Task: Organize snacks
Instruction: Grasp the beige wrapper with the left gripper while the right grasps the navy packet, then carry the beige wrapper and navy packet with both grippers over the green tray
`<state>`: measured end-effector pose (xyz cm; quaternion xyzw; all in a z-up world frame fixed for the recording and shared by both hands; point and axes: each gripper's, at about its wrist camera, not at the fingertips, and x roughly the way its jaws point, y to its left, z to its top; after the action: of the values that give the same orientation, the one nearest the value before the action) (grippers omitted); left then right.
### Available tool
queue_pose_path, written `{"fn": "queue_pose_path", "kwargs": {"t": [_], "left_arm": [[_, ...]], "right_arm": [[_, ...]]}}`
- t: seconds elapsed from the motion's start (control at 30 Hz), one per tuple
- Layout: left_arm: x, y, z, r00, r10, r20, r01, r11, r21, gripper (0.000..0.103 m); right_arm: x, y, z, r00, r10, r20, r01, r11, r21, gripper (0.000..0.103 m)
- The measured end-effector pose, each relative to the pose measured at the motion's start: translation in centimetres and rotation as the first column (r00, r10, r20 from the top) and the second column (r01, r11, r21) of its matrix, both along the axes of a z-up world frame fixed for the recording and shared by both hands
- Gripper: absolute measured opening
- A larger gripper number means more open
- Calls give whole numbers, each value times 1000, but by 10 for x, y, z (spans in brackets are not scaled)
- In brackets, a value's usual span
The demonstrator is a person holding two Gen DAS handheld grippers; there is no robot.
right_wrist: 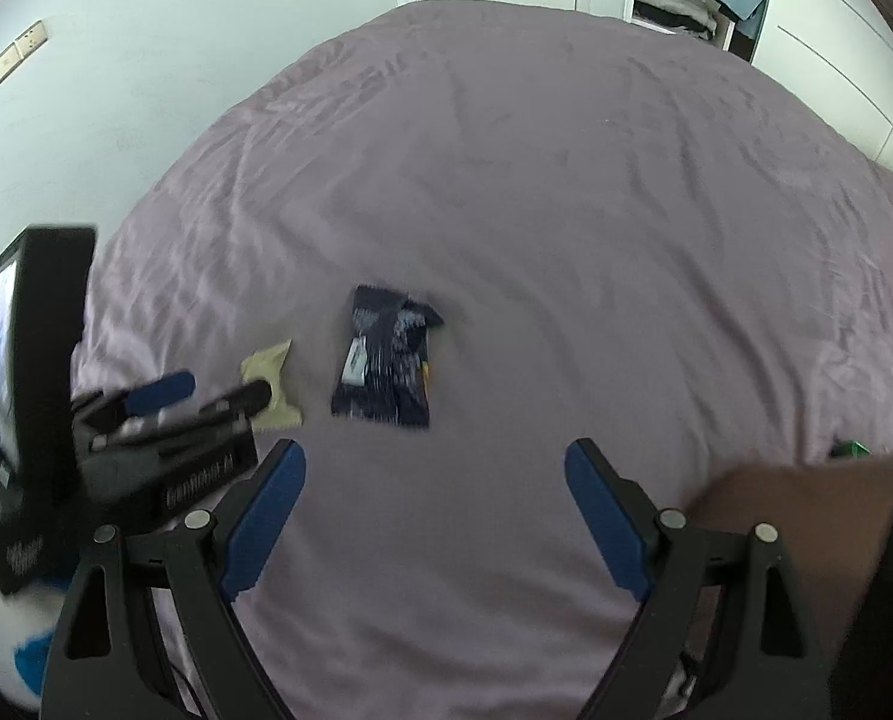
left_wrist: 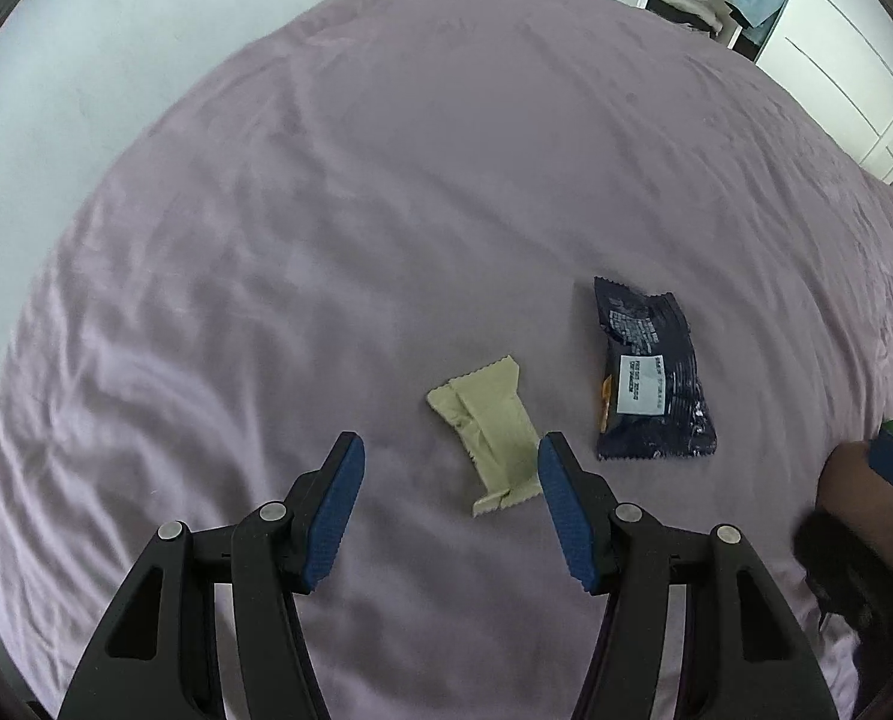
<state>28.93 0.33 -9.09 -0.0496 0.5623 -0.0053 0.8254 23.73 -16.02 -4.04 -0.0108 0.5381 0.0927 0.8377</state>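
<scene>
1. Left wrist: left gripper (left_wrist: pixel 449 468) above purple sheet (left_wrist: pixel 326 210), fingers spread w/ nothing pinched. Beige pack (left_wrist: pixel 488 426) lies flat, partly btwn the tips, next to the right-side finger. Dark pack (left_wrist: pixel 653 372) lies apart, to its right.
2. Right wrist: right gripper (right_wrist: pixel 434 468) spread wide, empty, over bare sheet. Dark pack (right_wrist: pixel 386 360) ahead; beige pack (right_wrist: pixel 269 381) left of it, under left gripper (right_wrist: pixel 218 390).

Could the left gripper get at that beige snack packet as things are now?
Probably yes. The left gripper stands open just above the beige packet, which lies flat on the purple bedspread with nothing over it; the dark blue packet lies apart, to one side.
</scene>
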Motion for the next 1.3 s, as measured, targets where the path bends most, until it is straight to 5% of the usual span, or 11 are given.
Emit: {"fn": "queue_pose_path", "kwargs": {"t": [0.63, 0.7, 0.77, 0.83, 0.93, 1.07, 1.3], "left_arm": [[9, 9, -23, 999, -39, 1, 39, 998, -53, 55], [7, 10, -24, 999, -38, 3, 38, 998, -56, 55], [7, 11, -25, 999, -43, 6, 43, 998, -52, 54], [5, 15, -25, 999, -47, 7, 48, 998, -47, 53], [3, 14, -26, 999, -53, 11, 53, 998, -39, 47], [3, 10, -26, 997, -78, 13, 78, 996, -48, 19], [2, 7, -25, 995, -95, 26, 95, 995, -30, 18]], "right_arm": [[63, 29, -63, 993, -39, -109, 45, 998, 51, 89], [65, 33, -68, 992, -38, -119, 43, 998, 42, 68], [67, 39, -73, 991, -29, -131, 33, 999, 24, 17], [68, 41, -75, 990, -22, -136, 25, 999, 26, 0], [70, 43, -76, 991, -10, -133, 15, 999, 34, 0], [69, 42, -76, 992, 3, -129, 5, 998, 60, 0], [65, 36, -71, 993, 18, -117, -7, 995, 96, 0]]}}
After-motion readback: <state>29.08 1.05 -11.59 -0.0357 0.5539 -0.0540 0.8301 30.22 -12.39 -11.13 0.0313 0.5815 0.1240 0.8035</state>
